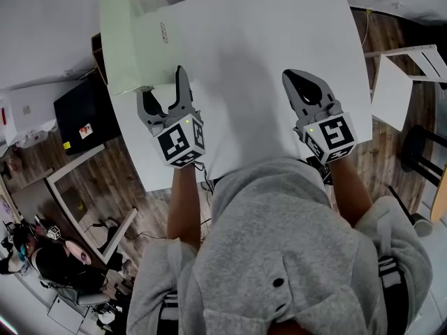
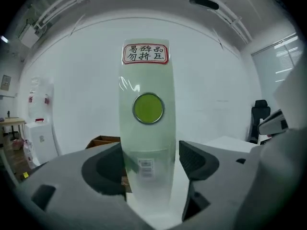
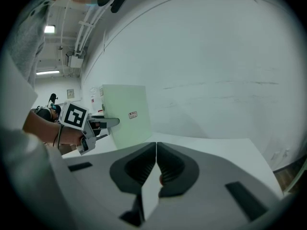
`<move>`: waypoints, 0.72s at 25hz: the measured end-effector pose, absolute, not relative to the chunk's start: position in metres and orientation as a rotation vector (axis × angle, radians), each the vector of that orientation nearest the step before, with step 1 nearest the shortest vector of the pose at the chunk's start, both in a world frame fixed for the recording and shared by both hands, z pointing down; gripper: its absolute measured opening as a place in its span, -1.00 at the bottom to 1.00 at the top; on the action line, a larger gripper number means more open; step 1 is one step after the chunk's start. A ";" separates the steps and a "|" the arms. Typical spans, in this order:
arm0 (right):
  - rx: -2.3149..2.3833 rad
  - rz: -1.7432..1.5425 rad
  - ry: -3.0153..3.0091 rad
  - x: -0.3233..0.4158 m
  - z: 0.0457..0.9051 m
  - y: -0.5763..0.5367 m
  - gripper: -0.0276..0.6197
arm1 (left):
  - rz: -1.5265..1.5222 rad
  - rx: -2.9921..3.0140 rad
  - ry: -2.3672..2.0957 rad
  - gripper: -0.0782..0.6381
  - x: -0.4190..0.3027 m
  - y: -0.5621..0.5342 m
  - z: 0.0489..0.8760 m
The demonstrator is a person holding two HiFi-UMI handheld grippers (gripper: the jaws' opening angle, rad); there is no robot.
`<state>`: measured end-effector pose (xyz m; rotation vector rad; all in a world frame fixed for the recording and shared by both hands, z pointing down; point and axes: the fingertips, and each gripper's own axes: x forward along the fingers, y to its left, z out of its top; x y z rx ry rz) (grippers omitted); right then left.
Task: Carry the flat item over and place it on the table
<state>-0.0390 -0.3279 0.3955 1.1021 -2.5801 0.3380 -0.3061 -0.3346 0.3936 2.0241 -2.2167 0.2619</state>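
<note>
The flat item is a pale green slab standing upright over the far left corner of the white table. My left gripper is shut on its near edge. In the left gripper view the slab fills the gap between the jaws of that gripper, showing a round green sticker and a red-bordered label. The right gripper view shows the slab side-on. Whether its bottom touches the table I cannot tell. My right gripper hangs over the table's right half, shut and empty.
A black cabinet and a white frame stand on the wooden floor left of the table. A white shelf is at the right. A cardboard box lies beyond the slab. A person sits at lower left.
</note>
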 end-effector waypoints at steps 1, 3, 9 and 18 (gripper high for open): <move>1.105 0.335 -2.585 -0.039 0.394 -0.327 -0.83 | 0.264 2.023 -2.216 0.15 -0.306 -0.333 0.393; 1.110 0.325 -2.594 -0.038 0.391 -0.326 -0.83 | 0.273 2.021 -2.216 0.15 -0.305 -0.331 0.392; 1.130 0.297 -2.606 -0.029 0.386 -0.325 -0.83 | 0.288 2.000 -2.212 0.15 -0.305 -0.324 0.394; 1.146 0.234 -2.634 -0.013 0.371 -0.313 -0.83 | 0.301 1.974 -2.188 0.15 -0.296 -0.304 0.395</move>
